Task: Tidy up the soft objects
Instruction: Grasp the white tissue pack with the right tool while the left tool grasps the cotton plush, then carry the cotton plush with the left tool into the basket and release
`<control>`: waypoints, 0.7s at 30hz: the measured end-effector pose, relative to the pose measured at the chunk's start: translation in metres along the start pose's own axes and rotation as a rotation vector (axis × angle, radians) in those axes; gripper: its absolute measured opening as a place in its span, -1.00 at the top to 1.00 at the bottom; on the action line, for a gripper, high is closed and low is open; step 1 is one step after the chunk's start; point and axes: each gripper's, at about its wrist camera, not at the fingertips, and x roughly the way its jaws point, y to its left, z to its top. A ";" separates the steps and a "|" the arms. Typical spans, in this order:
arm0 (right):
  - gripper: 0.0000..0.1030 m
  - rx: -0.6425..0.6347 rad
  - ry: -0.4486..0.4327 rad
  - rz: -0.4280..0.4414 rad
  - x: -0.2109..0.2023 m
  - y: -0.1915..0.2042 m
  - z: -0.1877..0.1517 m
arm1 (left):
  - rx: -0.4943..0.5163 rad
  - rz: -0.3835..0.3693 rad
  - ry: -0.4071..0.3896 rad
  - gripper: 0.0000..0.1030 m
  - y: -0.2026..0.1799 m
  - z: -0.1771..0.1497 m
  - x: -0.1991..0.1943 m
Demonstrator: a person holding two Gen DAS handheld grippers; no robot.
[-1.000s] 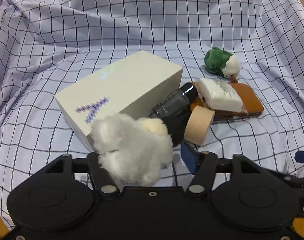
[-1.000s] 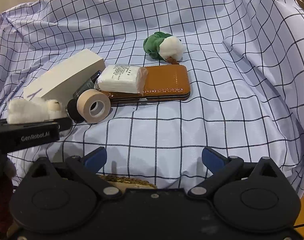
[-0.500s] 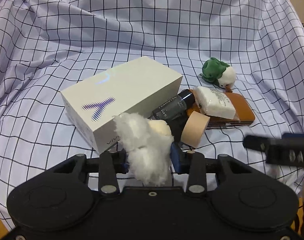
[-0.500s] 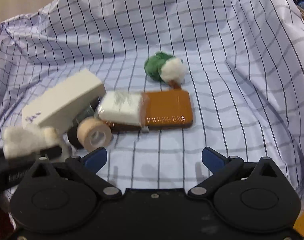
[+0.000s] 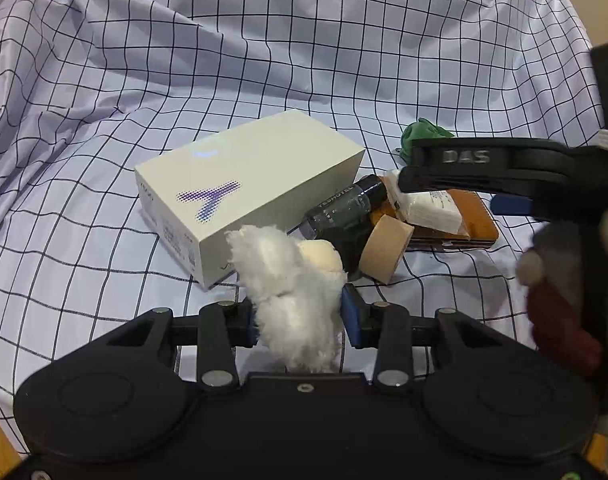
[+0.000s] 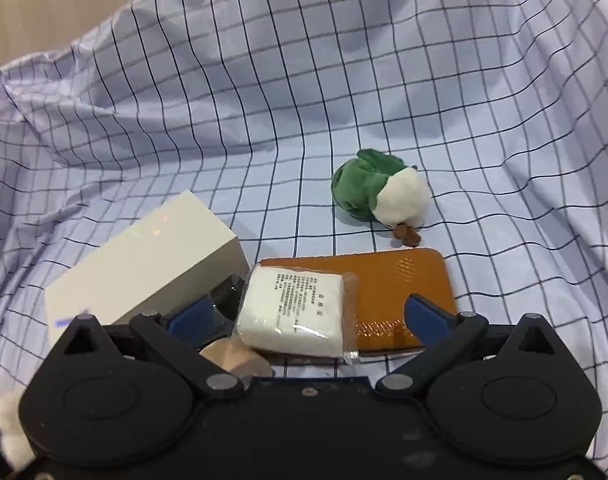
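Clamped on a fluffy white plush toy [image 5: 295, 300], the left gripper [image 5: 301, 314] presses its blue pads [image 5: 351, 316] into the toy's sides at the 6 o'clock edge of the left wrist view, the toy's cream-coloured part poking up above the fingers. Behind it, a checked cloth [image 5: 263, 60] covers the whole surface in rumpled folds. A white box [image 5: 247, 188] with a purple mark sits near centre, and at its 3 o'clock side lie a dark bottle [image 5: 344, 208] and a roll of tan tape [image 5: 386, 250], both touching a brown case [image 6: 384, 280]. A wrapped white pad [image 6: 295, 312] rests on the case's left end. The right gripper [image 6: 308, 316] reaches in from 3 o'clock in the left wrist view; in its own camera its blue fingers [image 6: 428, 314] stand wide apart, one on each side of the wrapped pad and not pressing it. A green-and-white plush toy [image 6: 380, 192] lies on the cloth at 12 o'clock from the case, just beside its far edge. At 3 o'clock in the left wrist view, blurred dark red and grey shapes sit behind the right gripper's body; what they are cannot be told.
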 end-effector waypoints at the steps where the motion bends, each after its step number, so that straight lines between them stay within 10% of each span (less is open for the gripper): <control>1: -0.98 -0.002 0.010 -0.005 0.005 0.001 0.000 | -0.002 0.000 0.001 0.23 0.000 -0.001 0.000; 5: -0.92 -0.015 0.039 -0.017 0.020 0.003 -0.003 | -0.014 -0.003 0.006 0.23 0.002 -0.002 0.000; 10: -0.24 -0.046 0.045 -0.041 0.023 0.004 -0.005 | -0.017 -0.005 0.005 0.23 0.001 -0.003 -0.003; 21: -0.22 0.002 -0.041 -0.018 -0.035 -0.019 -0.003 | -0.006 -0.012 -0.027 0.23 -0.014 -0.010 -0.032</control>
